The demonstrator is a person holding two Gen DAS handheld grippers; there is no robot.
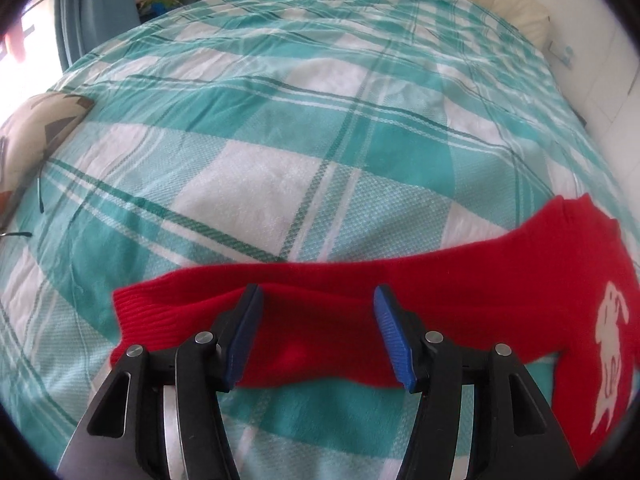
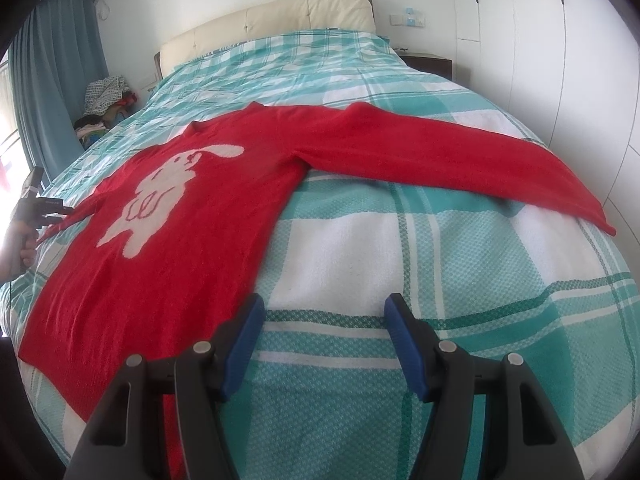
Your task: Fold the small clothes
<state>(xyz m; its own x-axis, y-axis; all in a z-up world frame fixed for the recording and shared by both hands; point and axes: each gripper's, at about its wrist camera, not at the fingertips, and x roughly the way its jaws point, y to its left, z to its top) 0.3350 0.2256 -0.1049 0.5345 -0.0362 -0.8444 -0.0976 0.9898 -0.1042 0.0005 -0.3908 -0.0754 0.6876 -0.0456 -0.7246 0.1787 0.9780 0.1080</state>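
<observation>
A small red sweater (image 2: 208, 216) with a white rabbit design (image 2: 160, 196) lies flat, front up, on the bed. Its right sleeve (image 2: 460, 156) stretches out to the right. In the left wrist view its left sleeve (image 1: 320, 320) lies across the bed, cuff (image 1: 148, 312) at the left. My left gripper (image 1: 318, 336) is open, its fingers on either side of that sleeve just above it. It also shows at the far left of the right wrist view (image 2: 48, 208). My right gripper (image 2: 324, 344) is open and empty above the bedspread, just right of the sweater's hem.
The bed has a teal and white plaid bedspread (image 2: 440, 280) and a cream headboard (image 2: 272, 20). A pile of clothes (image 2: 104, 108) lies by the blue curtain (image 2: 52, 80). A patterned cushion (image 1: 36, 128) sits at the left. White wardrobes (image 2: 560, 40) stand right.
</observation>
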